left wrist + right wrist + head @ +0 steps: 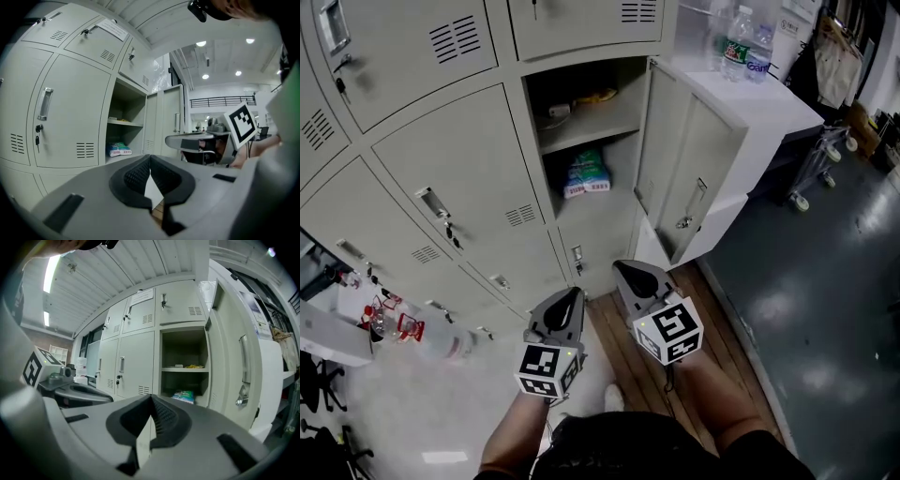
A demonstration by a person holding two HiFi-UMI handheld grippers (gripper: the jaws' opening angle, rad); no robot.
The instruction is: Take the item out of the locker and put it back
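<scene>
Two water bottles (736, 45) stand on a white tabletop (780, 109); dark floor (834, 281) beside.

The head view looks from above, steeply down, onto the locker bank (441, 187), which slants across the upper left of the frame. The open compartment (591, 122) sits at upper centre, farther off. The left hand-held gripper (575, 292) and right hand-held gripper (619, 267) sit at lower centre, close to the lens.

The left gripper view rides low on its hand-held gripper and faces nearly level along the jaws, with the compartment left of centre. The right gripper view does likewise, with the compartment right of centre.

All 3 views share that compartment and its swung-out door (684, 169). Each gripper view also catches the other hand-held gripper near its edge: at right in the left view, at left in the right view.
</scene>
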